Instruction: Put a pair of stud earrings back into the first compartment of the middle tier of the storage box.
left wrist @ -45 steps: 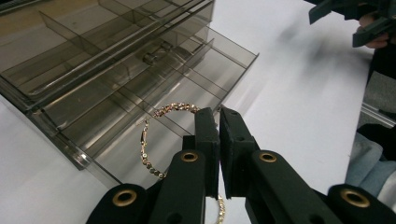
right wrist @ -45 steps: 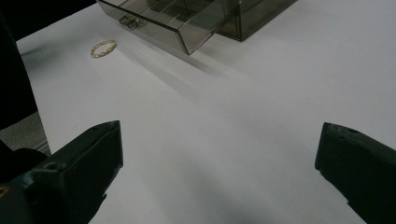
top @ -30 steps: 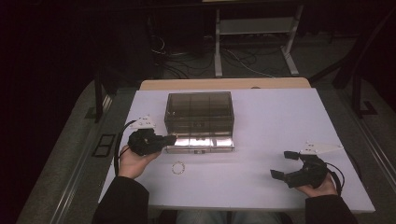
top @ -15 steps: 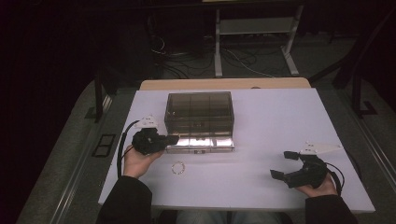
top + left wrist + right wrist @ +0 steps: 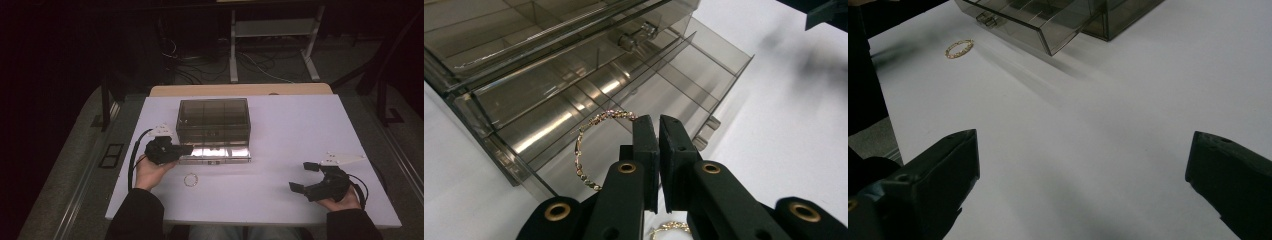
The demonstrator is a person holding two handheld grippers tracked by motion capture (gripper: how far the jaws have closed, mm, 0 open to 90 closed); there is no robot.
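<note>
**Over the open drawer: letting a bracelet go cleanly**

Above the pulled-out lower drawer (image 5: pixel 589 107) of the smoky, clear-plastic organiser box (image 5: pixel 213 119), the left gripper (image 5: pixel 659 122) has its black jaws pinched almost together on a thin gold chain-link bracelet (image 5: pixel 583 150), which dangles as a loop to one side of the tips. The drawer is split by dividers into compartments; the loop seems to hang over one near the drawer's left end, though the tinted walls make it hard to say which.

To do this step well, I would bring the loop low into a single compartment before letting the jaws part, so the chain pools there instead of draping across a divider or the front wall. Part them slowly, since a fine chain can snag on a pad, and lift straight up afterwards.

A second gold bracelet (image 5: pixel 190 179) lies on the white table (image 5: pixel 300 130) just in front of the drawer, the likely next pick.

The right gripper (image 5: pixel 303 177) rests well apart near the table's front edge, jaws spread wide and holding nothing.
</note>
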